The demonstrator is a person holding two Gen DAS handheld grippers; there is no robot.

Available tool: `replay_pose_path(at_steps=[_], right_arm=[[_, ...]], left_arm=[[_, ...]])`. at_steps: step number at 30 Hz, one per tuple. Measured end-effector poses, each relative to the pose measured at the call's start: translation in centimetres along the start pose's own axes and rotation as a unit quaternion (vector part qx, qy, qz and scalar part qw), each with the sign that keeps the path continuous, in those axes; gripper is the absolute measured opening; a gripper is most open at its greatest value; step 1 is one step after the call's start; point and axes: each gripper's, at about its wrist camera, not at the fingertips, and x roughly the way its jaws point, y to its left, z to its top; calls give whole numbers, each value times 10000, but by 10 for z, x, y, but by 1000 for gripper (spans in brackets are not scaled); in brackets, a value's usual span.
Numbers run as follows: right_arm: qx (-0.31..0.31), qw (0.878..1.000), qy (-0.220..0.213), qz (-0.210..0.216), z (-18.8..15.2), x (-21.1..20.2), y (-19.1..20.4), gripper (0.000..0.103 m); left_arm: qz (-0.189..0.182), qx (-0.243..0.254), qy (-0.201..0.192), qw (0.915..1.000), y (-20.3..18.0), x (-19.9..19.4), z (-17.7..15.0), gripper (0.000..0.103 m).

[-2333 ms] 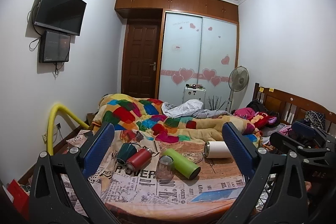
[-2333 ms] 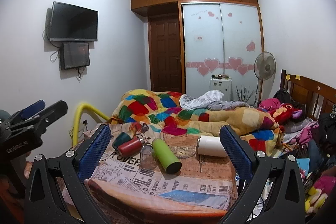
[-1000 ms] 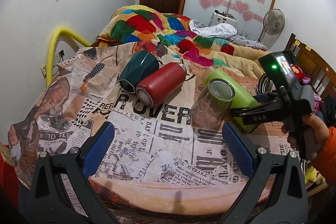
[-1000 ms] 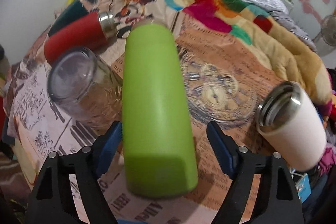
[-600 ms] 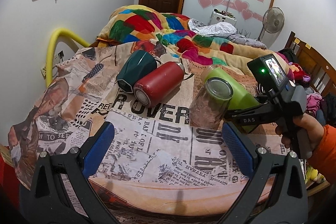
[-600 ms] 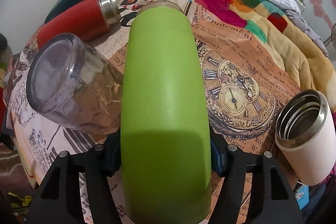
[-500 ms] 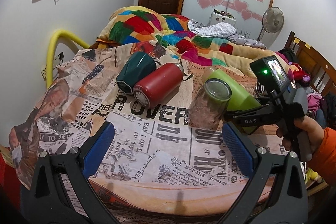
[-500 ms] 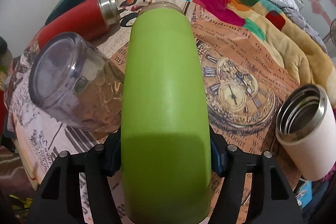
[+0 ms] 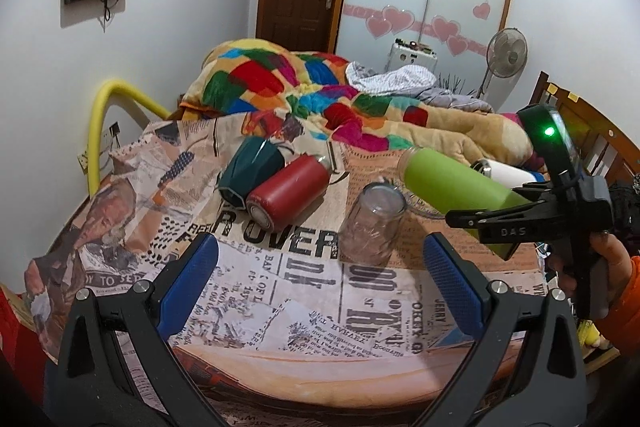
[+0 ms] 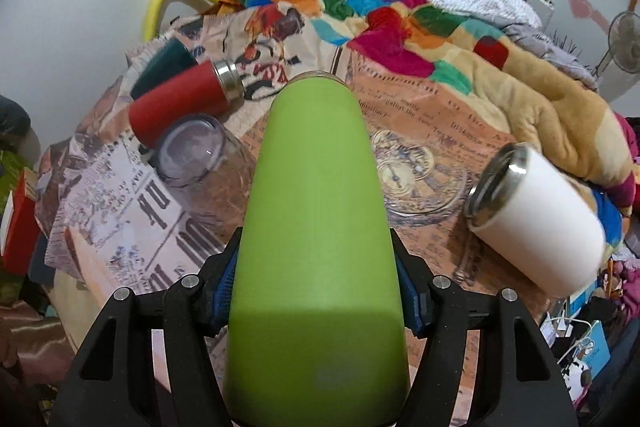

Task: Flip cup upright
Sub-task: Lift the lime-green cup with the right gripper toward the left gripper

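Observation:
A tall lime-green cup [image 10: 316, 227] is clamped near its base between the blue pads of my right gripper [image 10: 316, 291], its open mouth pointing away. In the left wrist view the green cup [image 9: 452, 187] is lifted off the table, tilted, mouth up and to the left, held by the right gripper [image 9: 500, 223]. My left gripper [image 9: 320, 275] is open and empty above the table's front part, short of the clear glass [image 9: 372, 223].
On the newspaper-print tablecloth [image 9: 280, 291] lie a red flask [image 9: 288, 191], a dark green cup [image 9: 248, 167] and a white steel-lined cup [image 10: 536, 215]. The clear glass [image 10: 196, 155] stands upside down. A glass dish [image 10: 420, 179] lies mid-table. A colourful quilt [image 9: 320, 95] lies behind.
My right gripper has closed on the green cup and lifted it off the table, mouth end rising. The left gripper has stayed nearly still.

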Motion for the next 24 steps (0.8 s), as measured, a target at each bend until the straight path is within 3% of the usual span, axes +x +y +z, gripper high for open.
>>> replay_pose_path(at_steps=[14,20,24], right_arm=[[-513,9919,-1125,302,-3,-92,39,62],[-820,9877,-1185,610,-12,-89,64,62],[-943,9870,-996,834,-20,-63,79,62]], left_arm=[[107,28,-415,9991,-3,-48,8,103],[235,-46,-444,9987,6,-59,5,103],[317,-94,-351,9988,13,-57,0,103]])
